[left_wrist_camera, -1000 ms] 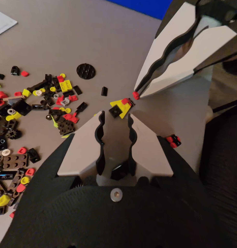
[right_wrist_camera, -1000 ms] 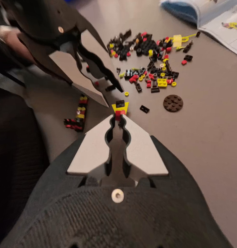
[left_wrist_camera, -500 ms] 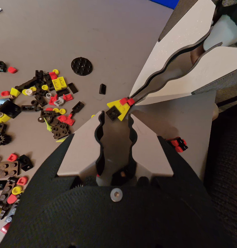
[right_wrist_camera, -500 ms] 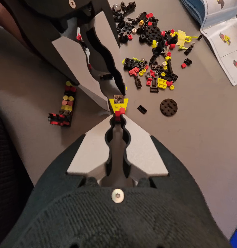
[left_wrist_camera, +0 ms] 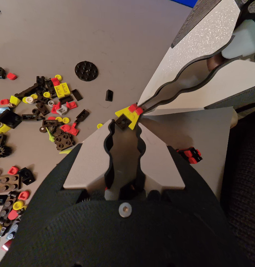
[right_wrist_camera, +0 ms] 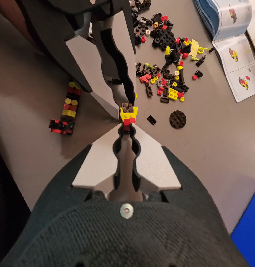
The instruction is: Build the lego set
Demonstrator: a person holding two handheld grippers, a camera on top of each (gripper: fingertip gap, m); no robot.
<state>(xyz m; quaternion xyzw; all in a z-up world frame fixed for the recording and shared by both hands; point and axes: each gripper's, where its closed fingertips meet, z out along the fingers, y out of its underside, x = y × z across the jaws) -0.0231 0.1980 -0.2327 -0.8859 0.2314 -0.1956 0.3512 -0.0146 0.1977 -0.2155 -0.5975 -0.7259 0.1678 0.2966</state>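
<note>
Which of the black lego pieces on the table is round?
The black round plate, lying flat and alone on the bare table, beyond the small black tile. It is a studded disc; the other black pieces have straight edges.

instruction booklet, printed step number, seemingly legible

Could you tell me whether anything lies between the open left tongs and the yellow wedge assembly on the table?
Nothing visible does: the left tongs stand open right at the yellow wedge assembly, whose far red end the right tongs grip.
</note>
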